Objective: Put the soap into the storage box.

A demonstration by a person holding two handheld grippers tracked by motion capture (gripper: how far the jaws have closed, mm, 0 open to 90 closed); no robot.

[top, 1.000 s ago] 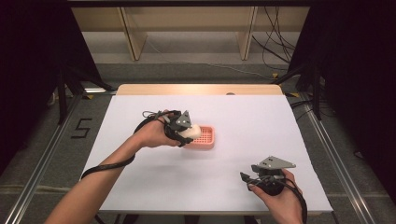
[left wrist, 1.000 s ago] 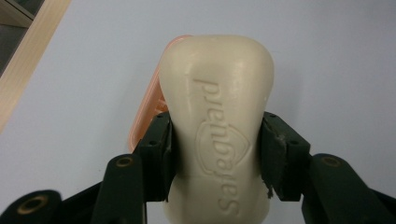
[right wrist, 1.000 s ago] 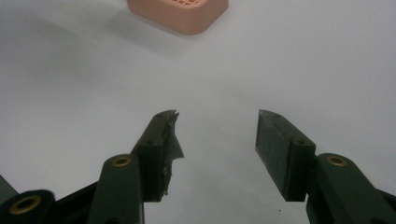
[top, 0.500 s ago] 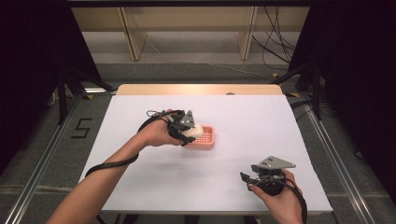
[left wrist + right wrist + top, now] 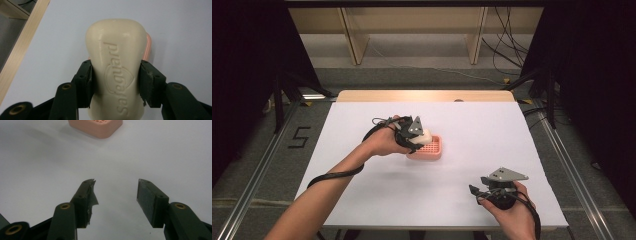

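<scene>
A cream bar of soap (image 5: 116, 67) with raised lettering sits clamped between the pads of my left gripper (image 5: 115, 82). In the high view the left gripper (image 5: 418, 136) holds the soap (image 5: 424, 135) just over the left end of a pink slotted soap dish (image 5: 430, 148) at mid-table. A sliver of that dish (image 5: 148, 47) peeks out behind the bar. My right gripper (image 5: 475, 191) rests near the table's front right, jaws apart with nothing between them. In its own view the right gripper (image 5: 116, 192) faces the dish (image 5: 96, 126) from a distance.
A white sheet covers the table (image 5: 472, 120), with a wooden strip (image 5: 427, 95) along its far edge. Cables trail from both grippers across the sheet. Shelving legs and loose cables stand on the floor beyond the table.
The left hand has edged slightly with the soap over the dish's left end. The right hand has stayed where it was.
</scene>
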